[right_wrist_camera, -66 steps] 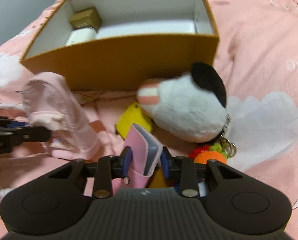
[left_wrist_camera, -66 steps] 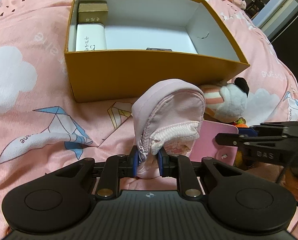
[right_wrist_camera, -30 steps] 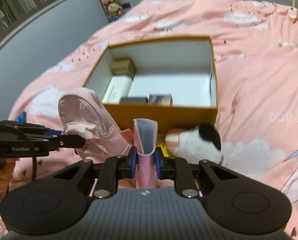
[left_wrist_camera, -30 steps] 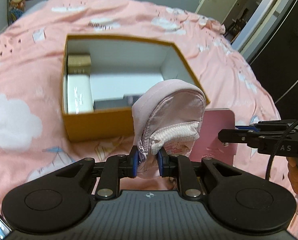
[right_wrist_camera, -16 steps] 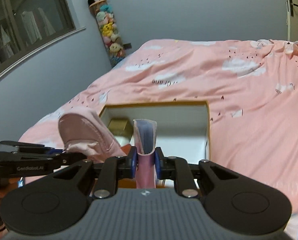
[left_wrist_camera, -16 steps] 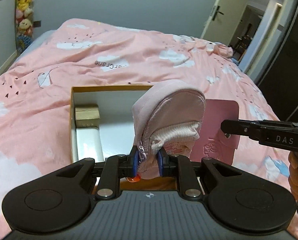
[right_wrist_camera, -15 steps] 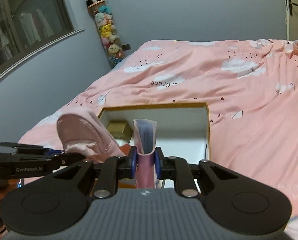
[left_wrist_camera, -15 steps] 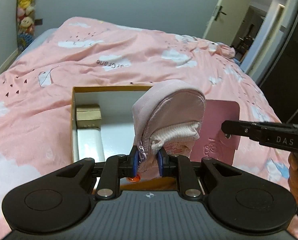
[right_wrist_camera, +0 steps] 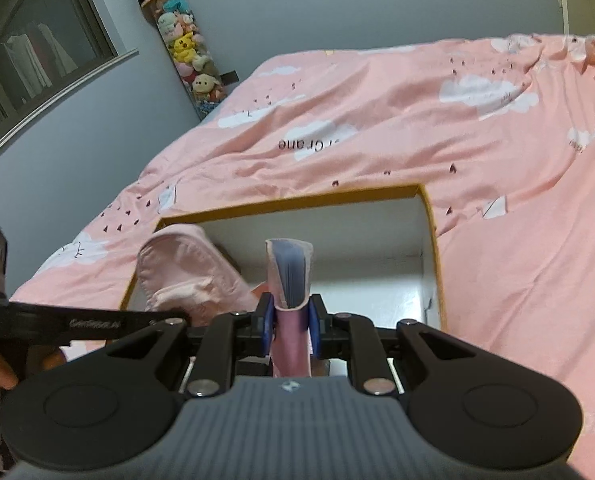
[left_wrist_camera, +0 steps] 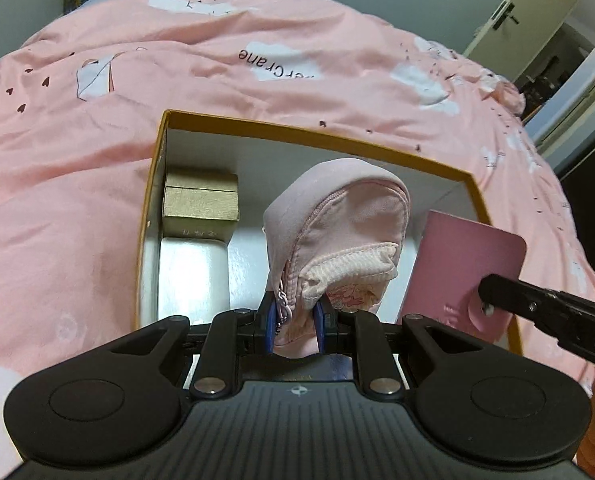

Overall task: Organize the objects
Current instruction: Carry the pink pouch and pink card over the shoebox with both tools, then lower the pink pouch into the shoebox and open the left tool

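Left gripper (left_wrist_camera: 296,330): raised above the open box (left_wrist_camera: 397,149), pointing forward and down into it. Its blue-padded fingers are clamped on the lower end of a pink pouch (left_wrist_camera: 337,240), which stands upright between them over the box interior. The pouch is soft quilted fabric, dome-shaped, with a zip running along one edge and a paler ribbed front pocket.

Right gripper (right_wrist_camera: 288,326): held at a similar height just beside the left one, also angled over the box. Its fingers are closed on a pink booklet (right_wrist_camera: 291,276), held upright by its lower portion. The cover is smooth, matte, with rounded corners and a round snap tab; blue-grey page edges show at the top in the right wrist view.

Box: rigid card, mustard-yellow rim and outer walls, white inner faces, rectangular. It rests on a pink bedspread (left_wrist_camera: 77,208) of creased cloth printed with white clouds and small dark hearts. Inside, against the left wall, sit a small gold carton (left_wrist_camera: 199,207) and, touching its near side, a glossy white carton (left_wrist_camera: 193,276).
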